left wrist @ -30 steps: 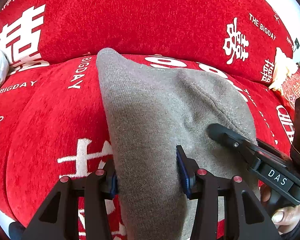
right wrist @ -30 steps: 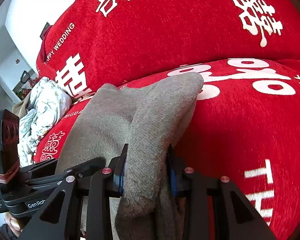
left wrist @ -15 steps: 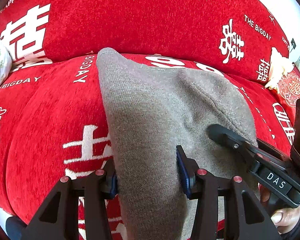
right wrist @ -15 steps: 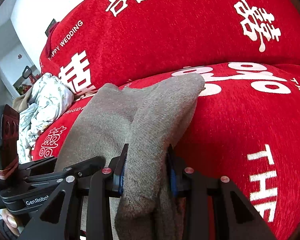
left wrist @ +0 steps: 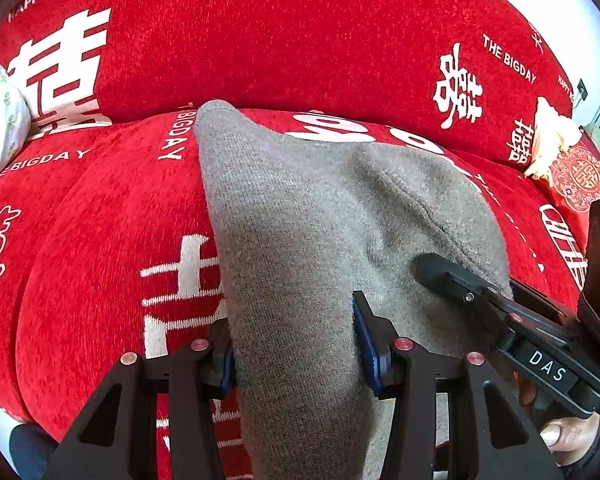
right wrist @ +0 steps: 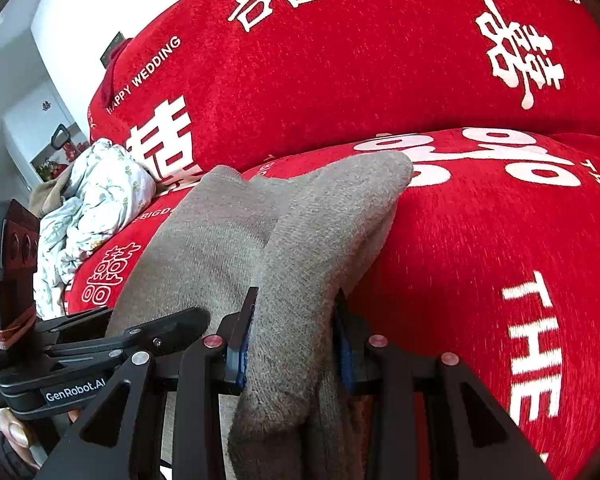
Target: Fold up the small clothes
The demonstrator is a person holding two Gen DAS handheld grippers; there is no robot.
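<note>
Left gripper (left wrist: 296, 344) and right gripper (right wrist: 292, 340), low centre in their frames, are each clamped on a near corner of the grey knit garment (left wrist: 320, 216), which we keep taut over the red sofa cushion (left wrist: 100, 220), presumably for folding.

The knitted garment (left wrist: 300, 240) is plain grey-brown with no print. The sofa cover (left wrist: 300, 40) is bright red chenille printed in white with double-happiness characters and the lettering "HAPPY WEDDING" and "THE BIGDAY"; a small cushion (left wrist: 582, 178) at its far end is red with a pale circular emblem. The crumpled cloth (right wrist: 96, 200) is white with a small green floral print, and both gripper frames are black with blue finger pads (left wrist: 366, 352) and red pivot screws.
</note>
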